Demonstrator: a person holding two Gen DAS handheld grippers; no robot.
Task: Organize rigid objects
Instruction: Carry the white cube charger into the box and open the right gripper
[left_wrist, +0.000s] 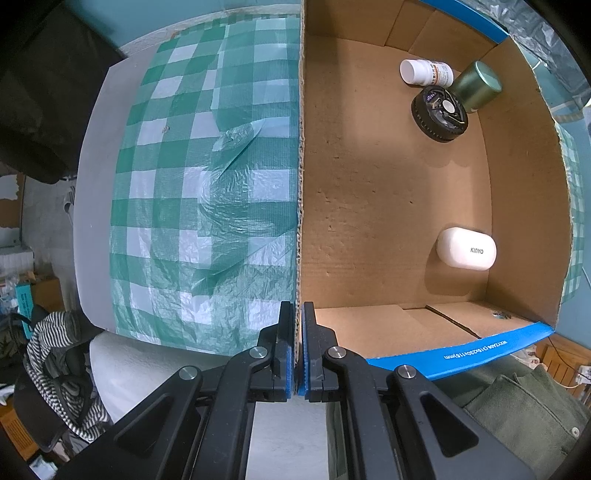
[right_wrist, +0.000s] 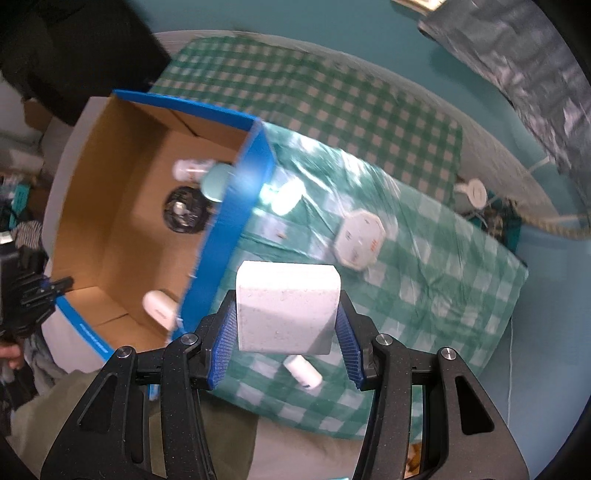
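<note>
The left gripper (left_wrist: 298, 347) is clenched on the wall of the cardboard box (left_wrist: 301, 184), pinching its upright edge. On the box floor lie a white KINYO case (left_wrist: 466, 249) near one wall and — in the far corner — a white pill bottle (left_wrist: 424, 72), a green tin (left_wrist: 478, 86) and a black round part (left_wrist: 439, 113), crowded together. The right gripper (right_wrist: 288, 332) grasps a white block (right_wrist: 288, 308) above the checked cloth (right_wrist: 424, 295), beside the box's blue wall; an octagonal white device (right_wrist: 359, 240) and a small white cylinder (right_wrist: 303, 371) lie on the cloth.
</note>
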